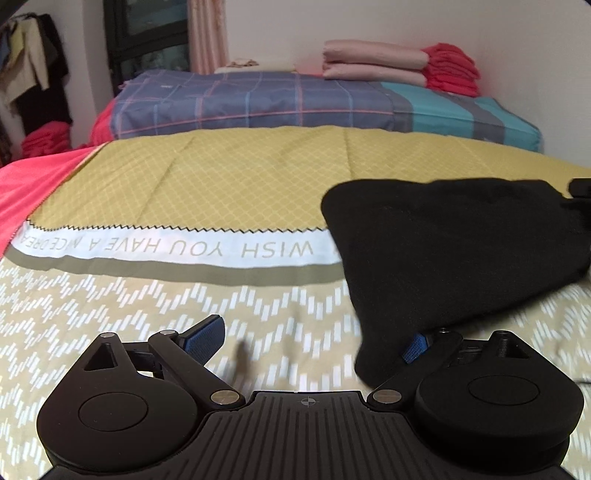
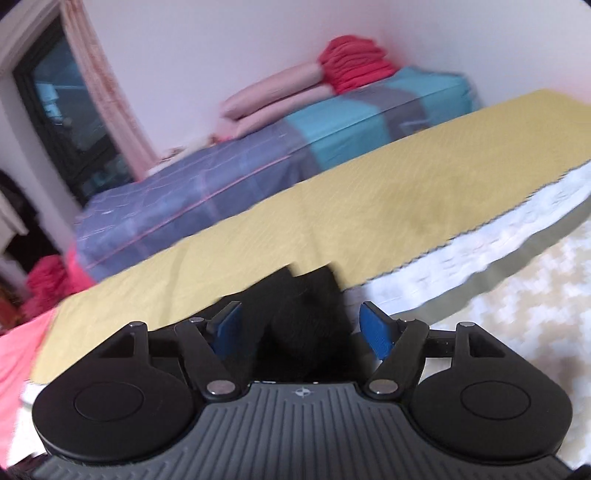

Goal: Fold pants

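Now the black pants (image 1: 454,258) lay bunched on the bedspread (image 1: 184,192), to the right. The left gripper (image 1: 314,343) stood with fingers spread wide, its right pad touching the cloth's near edge. The right gripper (image 2: 301,328) was spread too, cloth between the pads, unpinched. Best, I judged, to smooth the fold flat and square its edges before regripping.

The place was a bedroom in a home. A bed (image 1: 221,184) with a yellow patterned cover filled the lower part of the frame. Behind it, a checked blue quilt (image 1: 258,99) lay folded, with pink pillows (image 1: 373,61) and red blankets (image 1: 452,70) at the upper right. A pink curtain (image 1: 207,33) and hanging clothes (image 1: 29,62) stood at the upper left.
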`<state>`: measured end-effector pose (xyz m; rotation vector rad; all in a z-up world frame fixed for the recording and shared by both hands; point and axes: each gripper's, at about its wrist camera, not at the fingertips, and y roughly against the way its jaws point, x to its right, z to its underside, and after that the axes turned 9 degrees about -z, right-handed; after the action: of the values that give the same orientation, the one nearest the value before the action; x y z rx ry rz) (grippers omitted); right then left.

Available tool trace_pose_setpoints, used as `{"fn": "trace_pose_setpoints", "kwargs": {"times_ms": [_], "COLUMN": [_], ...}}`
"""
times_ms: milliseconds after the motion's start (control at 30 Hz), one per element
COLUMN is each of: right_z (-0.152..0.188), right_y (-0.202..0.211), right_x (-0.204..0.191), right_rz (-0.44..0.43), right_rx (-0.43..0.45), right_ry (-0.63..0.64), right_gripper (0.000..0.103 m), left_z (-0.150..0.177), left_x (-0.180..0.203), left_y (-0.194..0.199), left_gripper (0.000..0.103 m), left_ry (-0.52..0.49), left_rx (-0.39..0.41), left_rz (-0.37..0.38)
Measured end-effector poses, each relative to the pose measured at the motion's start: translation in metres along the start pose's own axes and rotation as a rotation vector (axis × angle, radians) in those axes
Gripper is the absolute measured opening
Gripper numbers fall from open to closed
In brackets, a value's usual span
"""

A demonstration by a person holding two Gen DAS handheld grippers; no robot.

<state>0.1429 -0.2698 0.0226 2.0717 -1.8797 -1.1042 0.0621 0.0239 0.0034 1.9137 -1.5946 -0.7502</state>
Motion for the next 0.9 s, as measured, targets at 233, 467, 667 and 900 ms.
{"fn": "trace_pose_setpoints", "kwargs": {"times_ms": [233,467,667,900], "right_z": [-0.010,-0.022,-0.006,-0.002], "right_y": [-0.007,-0.013,-0.033,-0.043], "right_x": [0.029,0.039,0.048,0.039], "right_rz": [0.052,-0.115,-0.186,-0.226], "right_rx": [-0.105,-0.149,-0.242,-0.247], "right_ry": [-0.017,-0.159,-0.222,-0.167], "right_gripper": [0.077,0.092,0.091,0.079], "left_z": [0.004,-0.041,-0.053,-0.064], "left_x": [-0.035,-0.046,-0.024,-0.002], "left_y": [0.041,-0.006,-0.087,-0.108], "left_gripper": [0.103,0.103,0.103,0.103], "left_ry": [-0.045,0.146,0.229,0.209], "left_rx": [0.060,-0.032,-0.249,-0.277], "left_rz": [0.117,0.299,0.500,0.608]}}
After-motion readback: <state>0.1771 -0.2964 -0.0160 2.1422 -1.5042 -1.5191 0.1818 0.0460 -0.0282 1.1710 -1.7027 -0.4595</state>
